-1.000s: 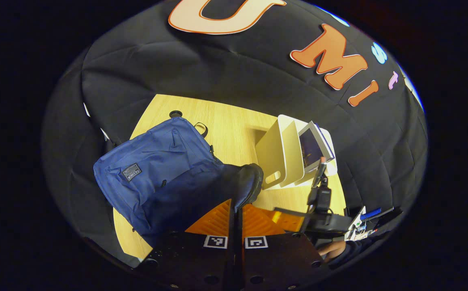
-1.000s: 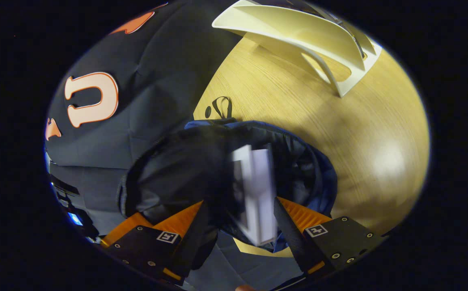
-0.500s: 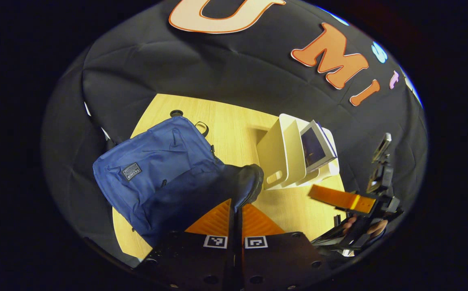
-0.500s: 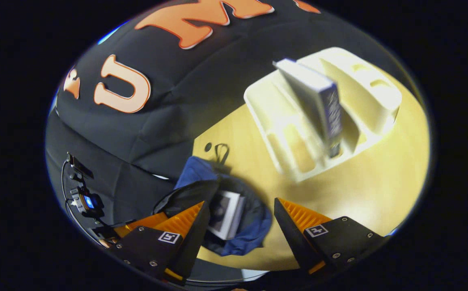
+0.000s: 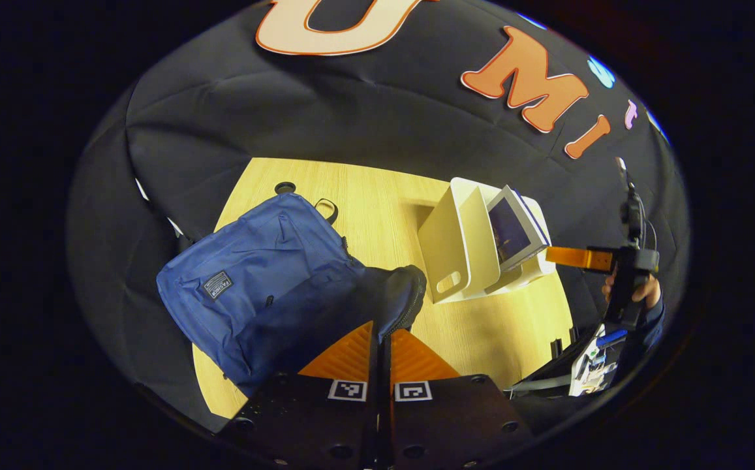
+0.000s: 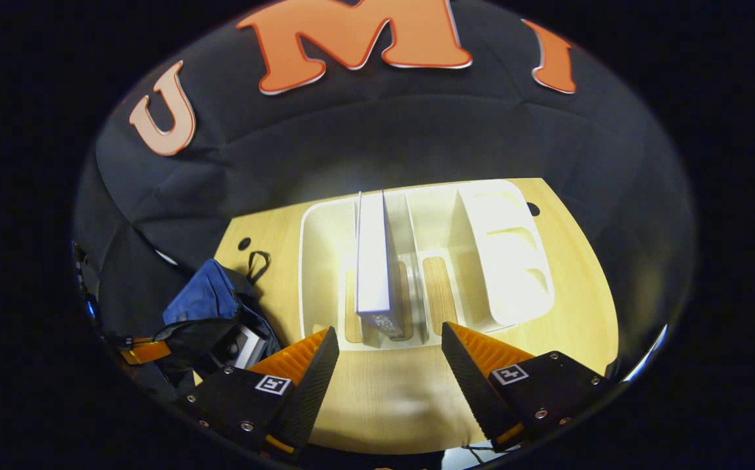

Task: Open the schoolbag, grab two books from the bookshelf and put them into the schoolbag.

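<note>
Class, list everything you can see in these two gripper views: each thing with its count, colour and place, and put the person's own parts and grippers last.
Blue fabric schoolbag: one, blue with dark lining, lying on the table's left part, mouth held open.
White book in the schoolbag: one, white, inside the open mouth.
White plastic bookshelf: one, cream-white, standing on the table beside the schoolbag.
White book with dark cover: one, upright in a bookshelf slot.
Light wooden table: one, pale wood, under everything.
Hand: one, at the right of the left gripper view, holding the right gripper.
Left gripper: one, shut on the schoolbag's rim.
Right gripper: one, open, facing the upright book.
</note>
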`<state>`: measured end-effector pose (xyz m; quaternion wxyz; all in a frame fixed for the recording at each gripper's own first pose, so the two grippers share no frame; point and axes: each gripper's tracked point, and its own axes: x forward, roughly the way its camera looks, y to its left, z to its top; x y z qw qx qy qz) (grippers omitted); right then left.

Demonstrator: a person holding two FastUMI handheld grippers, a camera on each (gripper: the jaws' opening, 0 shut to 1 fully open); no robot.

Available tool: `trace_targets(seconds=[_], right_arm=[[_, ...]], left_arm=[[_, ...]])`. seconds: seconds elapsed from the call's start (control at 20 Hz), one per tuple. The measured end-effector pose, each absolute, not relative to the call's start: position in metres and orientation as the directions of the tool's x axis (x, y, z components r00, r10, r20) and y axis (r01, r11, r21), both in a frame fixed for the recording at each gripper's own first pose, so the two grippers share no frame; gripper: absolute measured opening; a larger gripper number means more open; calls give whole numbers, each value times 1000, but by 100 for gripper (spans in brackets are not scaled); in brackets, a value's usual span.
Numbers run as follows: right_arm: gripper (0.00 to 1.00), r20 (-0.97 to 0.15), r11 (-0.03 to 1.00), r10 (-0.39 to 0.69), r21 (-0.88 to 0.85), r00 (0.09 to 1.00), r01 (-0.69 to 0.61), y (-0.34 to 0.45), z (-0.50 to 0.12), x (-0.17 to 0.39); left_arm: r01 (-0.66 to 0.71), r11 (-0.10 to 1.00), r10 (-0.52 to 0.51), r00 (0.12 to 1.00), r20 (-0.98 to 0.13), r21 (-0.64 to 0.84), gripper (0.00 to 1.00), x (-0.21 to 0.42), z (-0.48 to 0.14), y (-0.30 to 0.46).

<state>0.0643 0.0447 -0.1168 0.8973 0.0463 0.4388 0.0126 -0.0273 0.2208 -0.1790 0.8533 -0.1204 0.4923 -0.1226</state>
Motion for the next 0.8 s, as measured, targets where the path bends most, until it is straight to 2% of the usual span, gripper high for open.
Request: trace_targets(seconds=[0.3, 0.65, 0.8], right_arm=[[96, -856, 996, 69, 34, 513, -77, 57, -122, 127], [93, -912, 991, -46, -94, 408, -100, 40, -165, 155], [88, -922, 986, -72, -124, 380, -114, 38, -179, 158]], left_arm=[[98, 945, -320, 476, -819, -312, 2, -29, -179, 225], [131, 953, -301, 470, -830, -272, 1, -23, -176, 226], [127, 955, -297, 471, -831, -269, 1, -19, -175, 229]])
